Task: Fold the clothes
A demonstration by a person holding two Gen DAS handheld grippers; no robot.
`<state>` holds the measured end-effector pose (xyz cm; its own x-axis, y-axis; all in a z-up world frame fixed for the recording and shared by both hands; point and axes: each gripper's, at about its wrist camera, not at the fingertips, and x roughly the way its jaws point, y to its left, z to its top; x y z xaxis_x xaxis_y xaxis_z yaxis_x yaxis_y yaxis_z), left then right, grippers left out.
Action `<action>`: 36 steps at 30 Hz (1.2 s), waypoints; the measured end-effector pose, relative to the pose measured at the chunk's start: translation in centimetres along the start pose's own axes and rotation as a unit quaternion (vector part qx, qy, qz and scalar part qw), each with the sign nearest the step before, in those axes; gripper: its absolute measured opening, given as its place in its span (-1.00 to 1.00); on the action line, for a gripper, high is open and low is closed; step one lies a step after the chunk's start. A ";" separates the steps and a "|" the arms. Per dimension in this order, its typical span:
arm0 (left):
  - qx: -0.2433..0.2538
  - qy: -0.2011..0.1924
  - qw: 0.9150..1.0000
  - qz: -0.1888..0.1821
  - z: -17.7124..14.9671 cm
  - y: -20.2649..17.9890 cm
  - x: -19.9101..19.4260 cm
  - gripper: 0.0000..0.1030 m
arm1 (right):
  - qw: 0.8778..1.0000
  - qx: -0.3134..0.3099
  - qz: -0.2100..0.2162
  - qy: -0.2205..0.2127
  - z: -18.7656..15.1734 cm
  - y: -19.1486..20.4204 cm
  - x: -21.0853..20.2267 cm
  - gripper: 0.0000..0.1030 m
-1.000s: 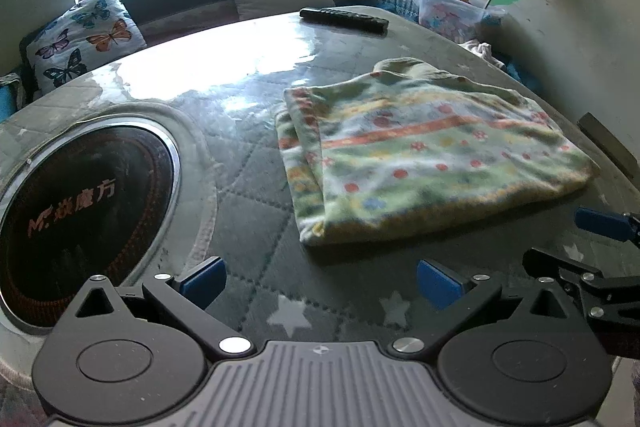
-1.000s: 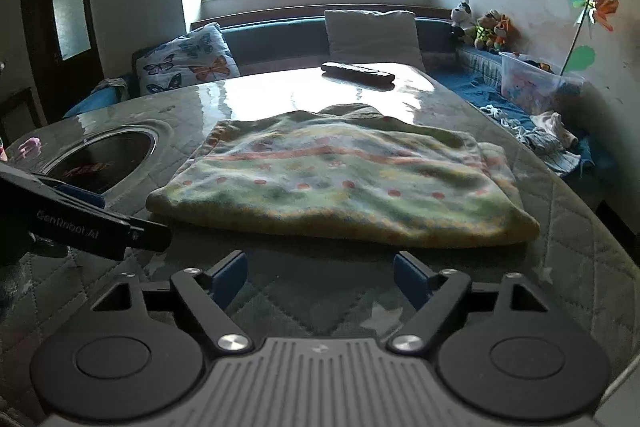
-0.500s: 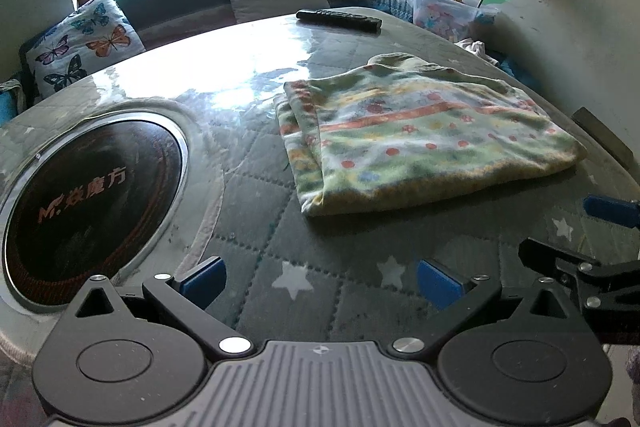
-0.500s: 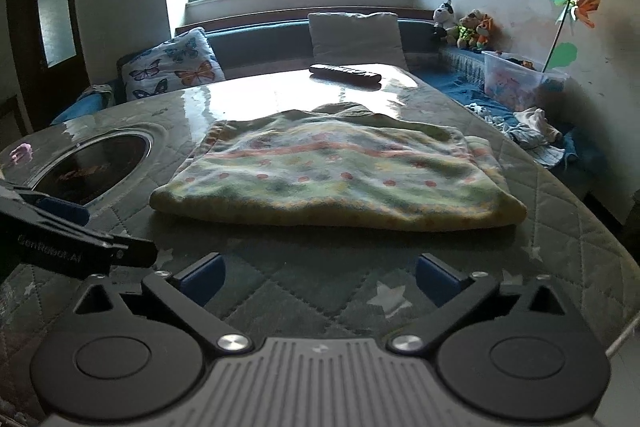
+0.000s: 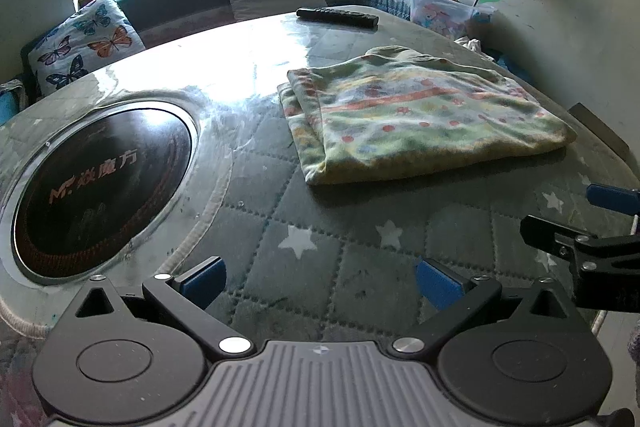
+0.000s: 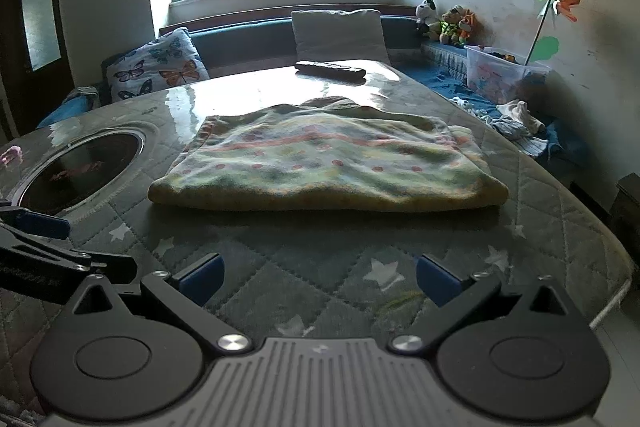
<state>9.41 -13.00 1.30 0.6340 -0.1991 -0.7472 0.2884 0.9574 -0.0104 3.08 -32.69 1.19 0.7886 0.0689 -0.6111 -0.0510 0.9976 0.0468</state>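
Folded garment on the tabletop, both grippers empty

The folded fleece garment lies mid-frame on the quilted tabletop. The right gripper has just been opening; its fingers are spread with nothing between them, and the left gripper fingers are likewise spread over bare tabletop.

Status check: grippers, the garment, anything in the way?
Left gripper and right gripper open, empty, short of cloth. Folded fleece garment flat on quilted table. Remote control beyond it, clear.
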 end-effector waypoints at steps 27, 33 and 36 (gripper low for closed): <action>0.010 -0.002 1.000 -0.011 -2.5 -1.3 -1.9 1.00 | 1.000 0.005 -0.013 -0.001 -1.3 0.8 -1.9 1.00; 0.014 -0.003 1.000 -0.012 -2.6 -1.7 -2.1 1.00 | 1.000 0.007 -0.012 -0.006 -1.3 0.7 -2.3 1.00; 0.014 -0.003 1.000 -0.012 -2.7 -1.7 -2.2 1.00 | 1.000 0.009 -0.012 -0.006 -1.4 0.7 -2.4 1.00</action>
<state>5.56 -13.65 1.19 0.6308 -0.2242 -0.7428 0.3246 0.9458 -0.0099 0.31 -32.18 1.57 0.7972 0.0456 -0.6020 -0.0213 0.9986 0.0474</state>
